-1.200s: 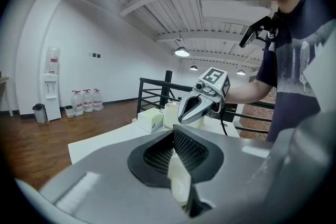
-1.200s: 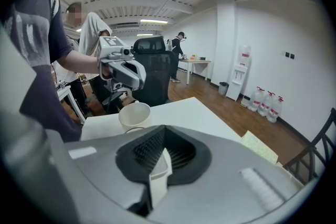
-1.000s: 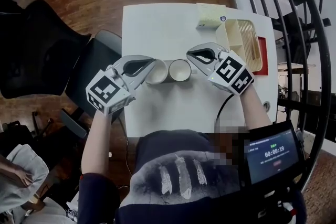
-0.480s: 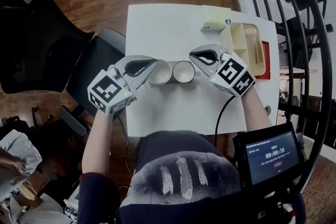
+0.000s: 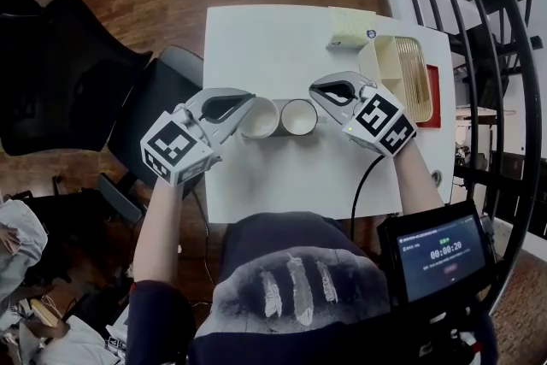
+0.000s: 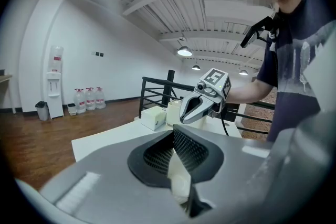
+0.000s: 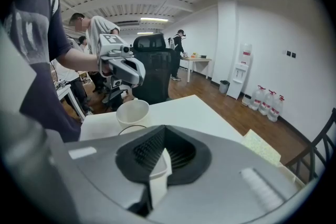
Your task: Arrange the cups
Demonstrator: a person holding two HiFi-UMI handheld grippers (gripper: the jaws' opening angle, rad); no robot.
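We've got two white cups side by side mid-table [image 5: 273,38], rims touching or v. nearly so. L gripper [image 5: 246,105] comes in from the left and is clamped on the L cup [image 5: 261,119] at its outer rim. The left gripper view shows the white wall pinched betw. the closed jaws. R gripper [image 5: 317,98] comes in from the right and does the same to the R cup [image 5: 299,117], its jaws closed on the wall at the outer rim, as its own view shows. Both cups stand upright on the table, mouths up. Further back on the R side sit a pale box [image 5: 350,26] and, just beside it, a cream tray [image 5: 369,64] at the table's R edge, well apart from the cups.
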